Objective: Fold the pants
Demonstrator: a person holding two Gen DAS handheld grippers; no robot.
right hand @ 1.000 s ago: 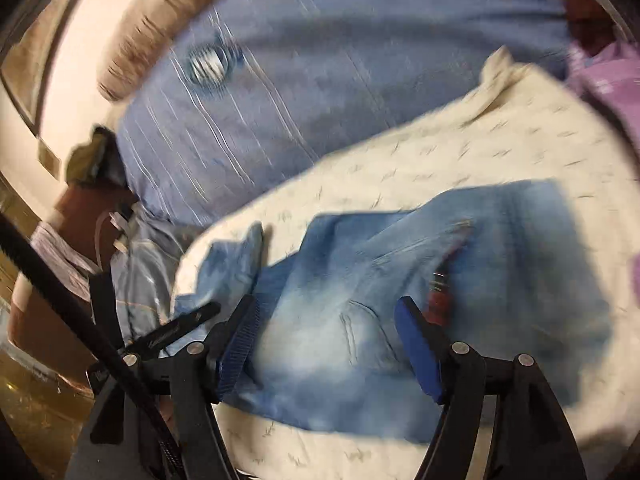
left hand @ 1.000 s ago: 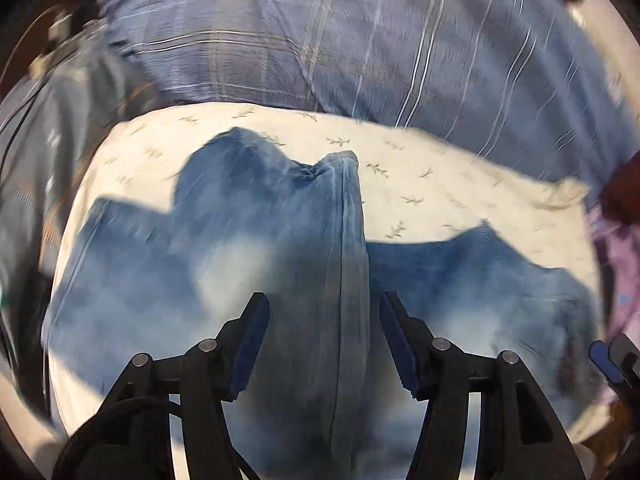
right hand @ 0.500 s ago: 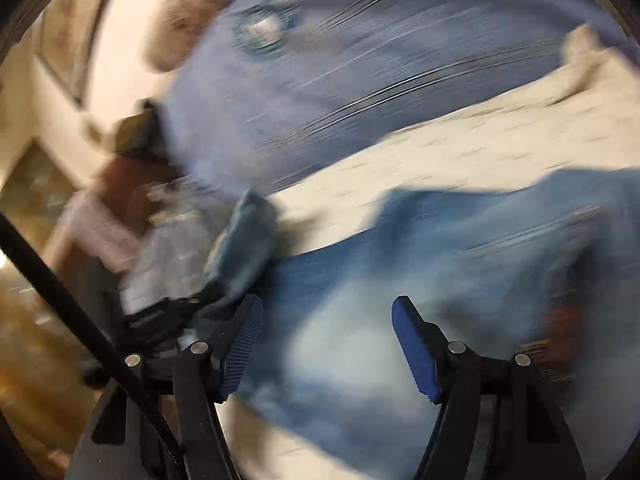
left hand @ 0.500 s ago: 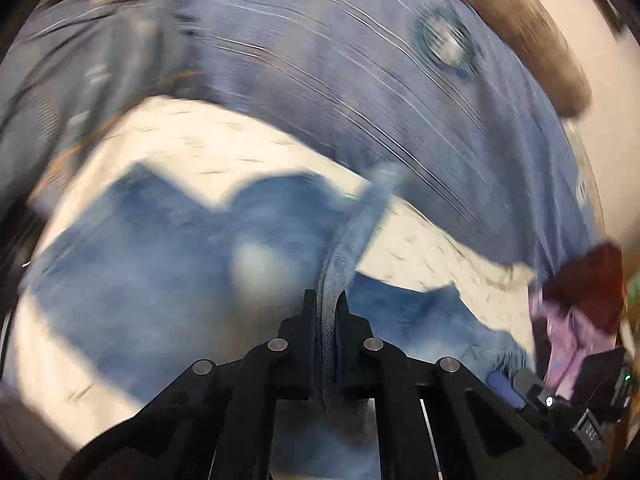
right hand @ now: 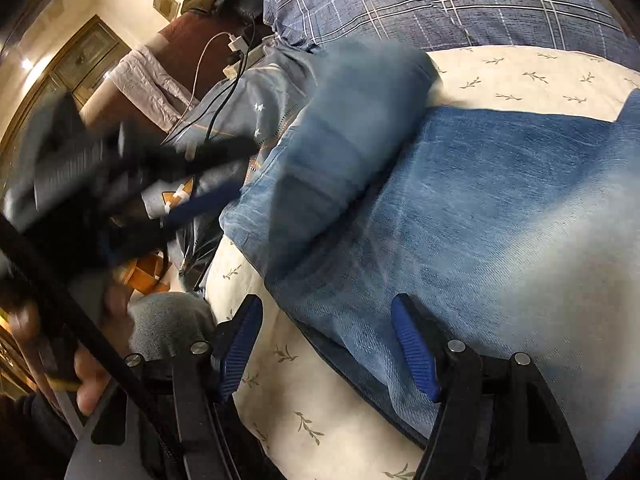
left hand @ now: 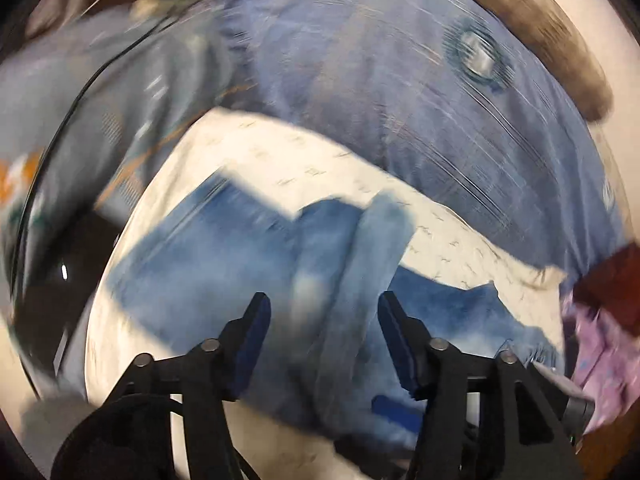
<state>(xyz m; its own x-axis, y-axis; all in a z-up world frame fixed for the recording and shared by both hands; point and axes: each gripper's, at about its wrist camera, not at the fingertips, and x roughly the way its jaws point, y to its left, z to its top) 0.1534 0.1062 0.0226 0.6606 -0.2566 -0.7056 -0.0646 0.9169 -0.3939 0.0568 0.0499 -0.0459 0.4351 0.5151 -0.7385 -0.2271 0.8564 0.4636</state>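
Observation:
Blue jeans lie spread on a cream leaf-print sheet. A raised fold of denim runs up between the jaws of my left gripper. Those jaws are opening and the pads stand apart from the cloth. In the right wrist view the jeans fill the right side, with that loose fold blurred above them. My right gripper hovers over the jeans' near edge. Its jaws are closing slightly, and the pads are clear of the denim. The left gripper shows as a dark blur at left.
A blue plaid cover lies beyond the sheet. Cables and a charger hang at the bed's left side over other clothes. A hand and a grey sleeve sit low left. Purple cloth lies at the right.
My left gripper was shut on the denim fold half a second ago and has now let go, jaws wide. The right gripper has dropped closer to the jeans' edge.

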